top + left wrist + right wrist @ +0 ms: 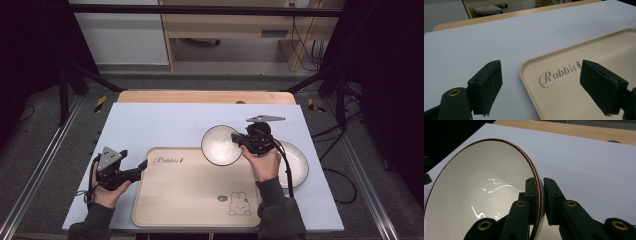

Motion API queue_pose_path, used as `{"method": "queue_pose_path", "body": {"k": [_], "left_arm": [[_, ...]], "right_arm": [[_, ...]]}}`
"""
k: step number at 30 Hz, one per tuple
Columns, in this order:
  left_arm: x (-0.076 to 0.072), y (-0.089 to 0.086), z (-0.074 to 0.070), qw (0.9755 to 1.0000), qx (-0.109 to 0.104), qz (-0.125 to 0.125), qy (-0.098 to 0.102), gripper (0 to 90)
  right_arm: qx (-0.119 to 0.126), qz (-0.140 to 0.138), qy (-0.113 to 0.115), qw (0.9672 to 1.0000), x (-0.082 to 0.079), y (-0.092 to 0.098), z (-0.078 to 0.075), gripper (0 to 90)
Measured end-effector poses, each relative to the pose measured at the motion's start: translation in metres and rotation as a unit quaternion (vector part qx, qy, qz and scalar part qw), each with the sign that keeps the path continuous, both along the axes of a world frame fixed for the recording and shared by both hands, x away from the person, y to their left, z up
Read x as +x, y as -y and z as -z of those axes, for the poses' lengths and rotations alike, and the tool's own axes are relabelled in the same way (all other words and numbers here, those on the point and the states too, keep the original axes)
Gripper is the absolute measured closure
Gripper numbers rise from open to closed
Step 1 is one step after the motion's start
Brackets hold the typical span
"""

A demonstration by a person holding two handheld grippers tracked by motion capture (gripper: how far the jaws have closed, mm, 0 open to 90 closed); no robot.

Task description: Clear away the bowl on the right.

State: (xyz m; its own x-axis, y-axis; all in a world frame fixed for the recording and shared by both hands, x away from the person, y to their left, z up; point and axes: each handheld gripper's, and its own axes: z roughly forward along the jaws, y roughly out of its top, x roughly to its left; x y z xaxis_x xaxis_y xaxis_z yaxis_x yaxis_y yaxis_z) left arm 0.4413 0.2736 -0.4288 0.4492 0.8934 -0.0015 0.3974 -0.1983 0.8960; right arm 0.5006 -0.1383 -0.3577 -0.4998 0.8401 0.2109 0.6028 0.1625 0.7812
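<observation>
The right gripper (239, 139) is held in a hand (263, 164) reaching forward, its jaws clamped on the rim of a white bowl (220, 145), which is carried just left of it above the tray's (190, 200) far right corner. A plate (296, 162) lies beneath the wrist. The left gripper (141, 167) is held low, jaws spread wide and empty, aimed at the tray's near-left corner.
</observation>
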Motion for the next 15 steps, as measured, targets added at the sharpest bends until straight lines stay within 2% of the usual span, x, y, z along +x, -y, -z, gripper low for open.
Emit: {"method": "queue_pose_path", "body": {"k": [15], "left_arm": [[0.0, 0.0, 0.0, 1.0, 0.001, 0.001, 0.0, 17.8]], "right_arm": [[-0.005, -0.014, -0.017, 0.9997, 0.008, -0.023, 0.016, 82.4]]}}
